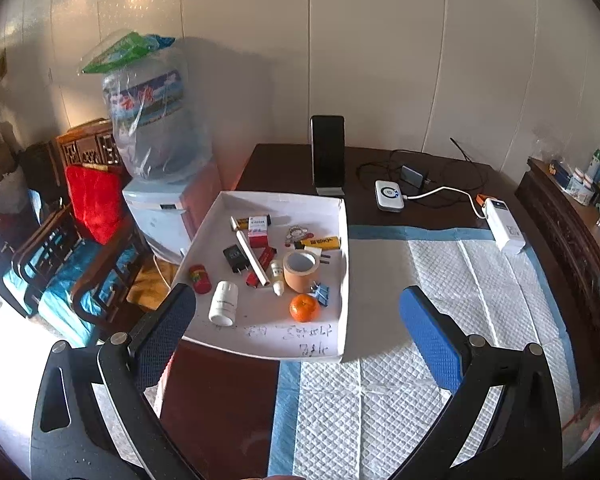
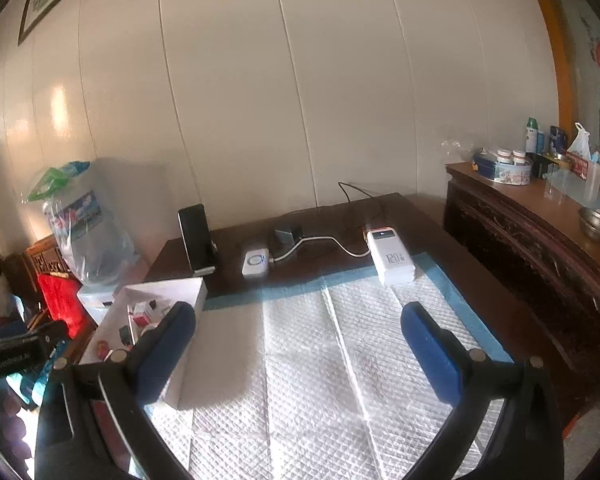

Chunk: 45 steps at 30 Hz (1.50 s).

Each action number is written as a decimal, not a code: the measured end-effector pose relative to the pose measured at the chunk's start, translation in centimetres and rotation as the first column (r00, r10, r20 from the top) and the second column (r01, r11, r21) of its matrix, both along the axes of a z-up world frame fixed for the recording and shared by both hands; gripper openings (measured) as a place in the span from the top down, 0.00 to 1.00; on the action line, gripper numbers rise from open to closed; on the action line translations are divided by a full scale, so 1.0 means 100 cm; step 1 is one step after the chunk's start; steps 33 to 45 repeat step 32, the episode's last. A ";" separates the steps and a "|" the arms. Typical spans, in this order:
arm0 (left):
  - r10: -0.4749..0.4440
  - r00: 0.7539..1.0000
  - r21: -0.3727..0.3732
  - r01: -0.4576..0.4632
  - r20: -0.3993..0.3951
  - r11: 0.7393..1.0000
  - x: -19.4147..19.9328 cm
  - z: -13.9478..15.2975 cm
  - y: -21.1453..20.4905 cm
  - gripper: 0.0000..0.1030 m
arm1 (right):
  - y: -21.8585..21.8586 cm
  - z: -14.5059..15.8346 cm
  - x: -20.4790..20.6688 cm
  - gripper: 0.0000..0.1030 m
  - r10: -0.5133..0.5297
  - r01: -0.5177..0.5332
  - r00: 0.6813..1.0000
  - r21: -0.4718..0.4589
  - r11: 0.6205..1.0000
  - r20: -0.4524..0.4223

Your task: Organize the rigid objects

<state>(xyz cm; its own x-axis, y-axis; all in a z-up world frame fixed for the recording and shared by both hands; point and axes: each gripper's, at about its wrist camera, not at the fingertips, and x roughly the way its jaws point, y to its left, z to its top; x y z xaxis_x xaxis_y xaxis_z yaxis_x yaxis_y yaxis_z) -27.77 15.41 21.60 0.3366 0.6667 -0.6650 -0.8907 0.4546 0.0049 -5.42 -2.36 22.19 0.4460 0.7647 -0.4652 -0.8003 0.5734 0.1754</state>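
Observation:
A white box lid [image 1: 342, 240] on the table's left holds several small items: an orange [image 1: 304, 307], a roll of tan tape [image 1: 300, 270], a white pill bottle [image 1: 223, 303], a red can [image 1: 200, 279], a black plug [image 1: 236, 258], a white pen [image 1: 250, 252] and blue binder clips [image 1: 321, 293]. My left gripper [image 1: 298, 316] is open and empty, above the lid's near edge. My right gripper [image 2: 298, 334] is open and empty over the white quilted pad [image 2: 320, 360]. The lid also shows at the left in the right wrist view [image 2: 196, 292].
At the table's back stand an upright phone [image 1: 327, 152], a small white router [image 1: 389, 195], a white power bank [image 1: 504, 229] and cables. A water dispenser [image 1: 156, 208] and a wooden chair [image 1: 80, 240] are left of the table. A dark sideboard [image 2: 540, 240] with bottles is at right.

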 end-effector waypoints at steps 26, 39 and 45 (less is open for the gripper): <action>0.085 0.996 0.035 -0.083 -0.032 0.996 0.042 0.003 -0.031 0.00 | 0.006 -0.008 0.059 0.00 0.145 -0.145 0.989 0.016 0.989 -0.030; 0.078 0.997 0.032 -0.077 -0.028 0.996 0.047 0.004 -0.033 0.00 | 0.005 -0.009 0.065 0.00 0.147 -0.146 0.988 0.025 0.989 -0.039; 0.078 0.997 0.032 -0.077 -0.028 0.996 0.047 0.004 -0.033 0.00 | 0.005 -0.009 0.065 0.00 0.147 -0.146 0.988 0.025 0.989 -0.039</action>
